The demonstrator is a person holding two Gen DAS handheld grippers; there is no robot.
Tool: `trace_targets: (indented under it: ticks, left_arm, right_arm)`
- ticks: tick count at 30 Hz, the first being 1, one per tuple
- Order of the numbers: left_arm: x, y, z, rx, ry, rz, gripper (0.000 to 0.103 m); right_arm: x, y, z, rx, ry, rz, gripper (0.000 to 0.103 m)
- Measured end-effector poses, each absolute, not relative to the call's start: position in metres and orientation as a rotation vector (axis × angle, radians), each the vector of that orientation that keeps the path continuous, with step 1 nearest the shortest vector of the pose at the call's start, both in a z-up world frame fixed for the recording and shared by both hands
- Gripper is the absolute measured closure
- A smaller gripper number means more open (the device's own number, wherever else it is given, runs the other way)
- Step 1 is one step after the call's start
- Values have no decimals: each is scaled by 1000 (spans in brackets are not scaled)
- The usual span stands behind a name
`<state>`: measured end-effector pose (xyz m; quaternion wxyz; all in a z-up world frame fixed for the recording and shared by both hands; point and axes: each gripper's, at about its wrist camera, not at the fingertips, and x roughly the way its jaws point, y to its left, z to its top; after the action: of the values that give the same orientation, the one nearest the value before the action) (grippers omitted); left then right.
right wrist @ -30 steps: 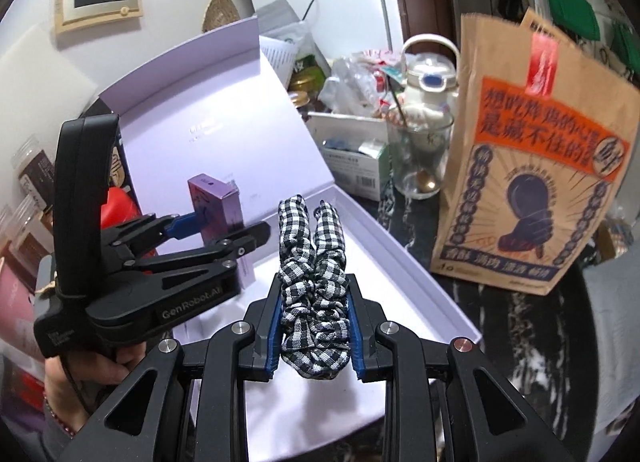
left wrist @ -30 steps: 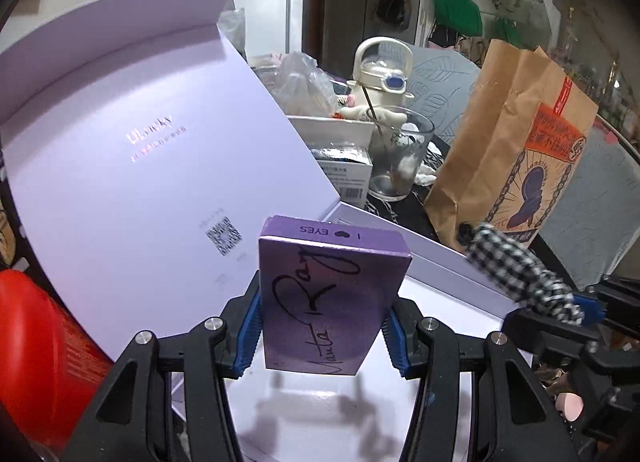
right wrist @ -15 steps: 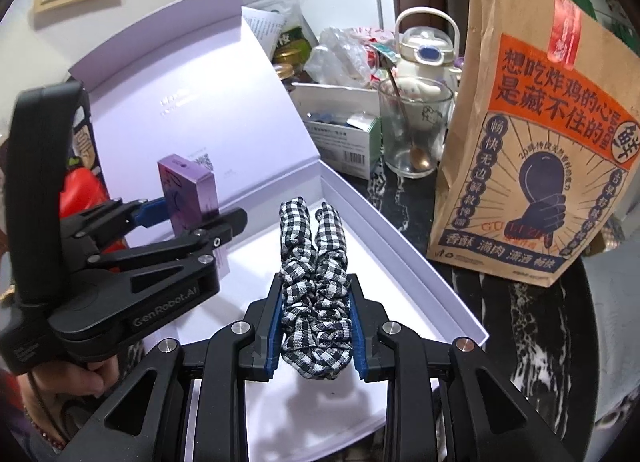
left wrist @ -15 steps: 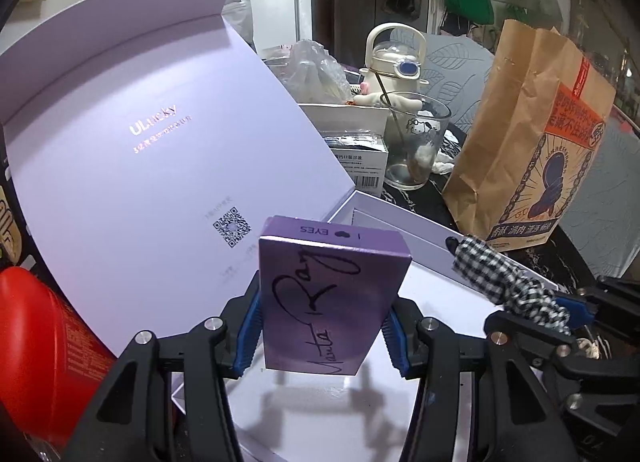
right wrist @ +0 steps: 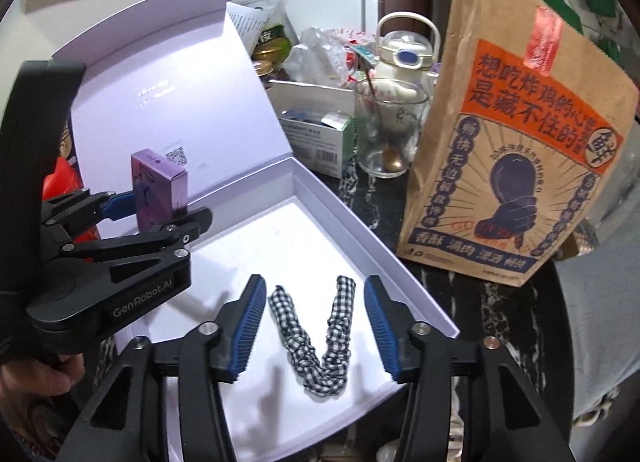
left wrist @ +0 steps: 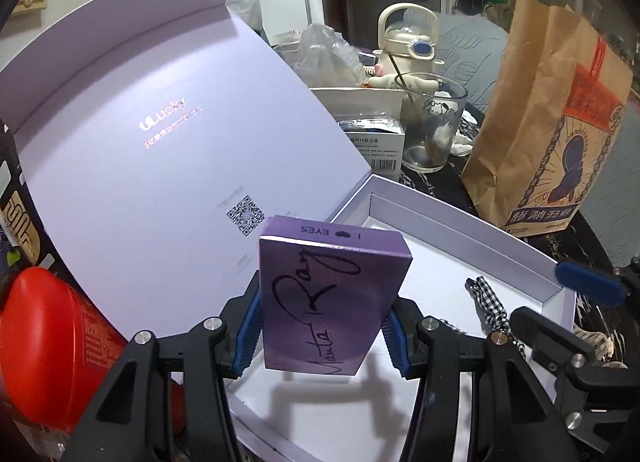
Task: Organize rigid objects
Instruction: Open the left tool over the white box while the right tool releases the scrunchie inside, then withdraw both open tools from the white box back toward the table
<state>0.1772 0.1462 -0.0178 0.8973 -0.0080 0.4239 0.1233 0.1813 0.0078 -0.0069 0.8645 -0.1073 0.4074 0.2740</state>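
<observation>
My left gripper (left wrist: pixel 320 332) is shut on a small purple eyes box (left wrist: pixel 330 300) with black script, held upright above the open white gift box (left wrist: pixel 460 218). It shows at the left of the right wrist view (right wrist: pixel 160 190). My right gripper (right wrist: pixel 316 326) is open, its jaws wide apart over the near part of the white gift box (right wrist: pixel 352 218). A black-and-white checked scrunchie (right wrist: pixel 320 338) lies loose on the box floor between the jaws; it also shows in the left wrist view (left wrist: pixel 490 304).
The gift box lid (left wrist: pixel 160 150) stands open at the left. A brown paper bag (right wrist: pixel 516 150) stands right of the box. A glass with a spoon (right wrist: pixel 390 130), a small carton (right wrist: pixel 320 134), a cream kettle (left wrist: pixel 408 46) and a red container (left wrist: pixel 48 346) crowd around.
My right gripper has opened and let go of the checked scrunchie, which now lies on the gift box floor. My left gripper still holds the purple box, slightly shifted.
</observation>
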Motion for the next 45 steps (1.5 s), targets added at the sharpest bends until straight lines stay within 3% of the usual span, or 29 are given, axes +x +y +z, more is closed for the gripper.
trace_targets:
  ticks: [5,8,9,31,43,45]
  left_arm:
    - [174,145,-12,-4,866,279,49]
    - [172,146,-11,-10,863,280,29]
    - [171,146,-10,-17,864,275,28]
    - [136,115,36,-1,773,176,28]
    - [120,83,52,-19,726,69,28]
    - [116,79,52,-26,726,53,28]
  right_arm:
    - [179,2,-3,-236,841,547,48]
    - [176,-3,0,-232,831,532,47]
    - [176,-5,2,-227,828,529,47]
    - [144,-51,45,-185,714,470,47]
    - [114,-83,73,-176,653,413,41]
    - [107,-89,78,-179,636,403,36]
